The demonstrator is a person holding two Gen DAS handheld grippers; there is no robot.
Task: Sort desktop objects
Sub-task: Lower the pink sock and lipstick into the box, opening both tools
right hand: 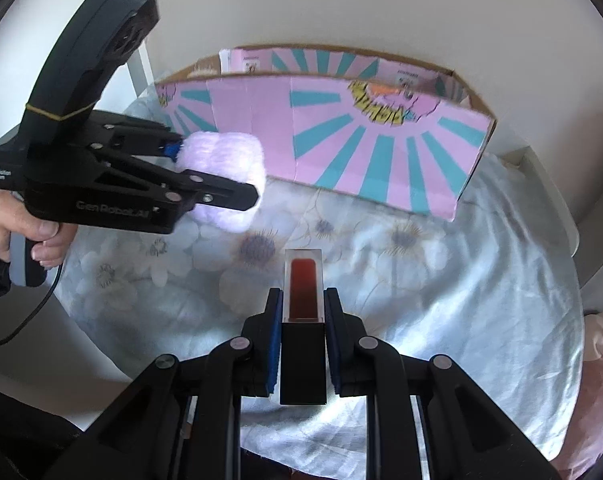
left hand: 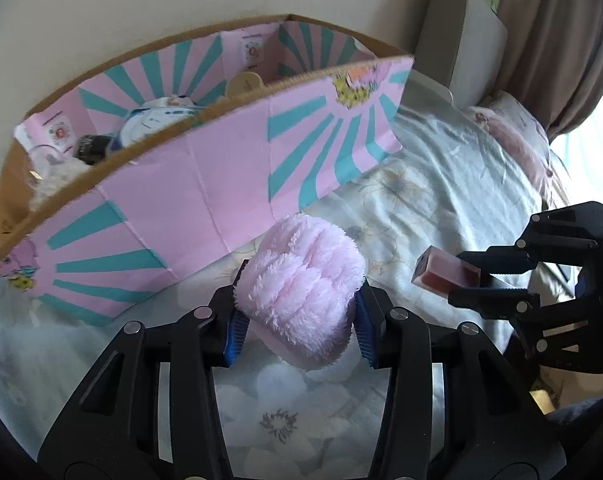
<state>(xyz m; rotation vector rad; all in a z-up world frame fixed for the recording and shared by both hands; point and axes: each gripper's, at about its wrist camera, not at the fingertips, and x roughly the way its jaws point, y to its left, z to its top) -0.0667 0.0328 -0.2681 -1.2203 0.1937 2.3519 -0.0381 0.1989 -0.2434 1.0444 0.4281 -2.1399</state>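
A home, probably a bedroom: a pale floral sheet [right hand: 441,280] fills the frame's lower half, a brown curtain [left hand: 553,40] hangs at upper right beside bright window light, and a pink-and-teal cardboard box [left hand: 221,184] of household oddments stands against a plain cream wall [left hand: 141,0].

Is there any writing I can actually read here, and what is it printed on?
"GenRobot.AI": on the side of the black left gripper, seen from the right wrist.
Small white lettering on the left gripper's rear body: too small to read.
Labels inside the pink and teal cardboard box: too blurred to read.
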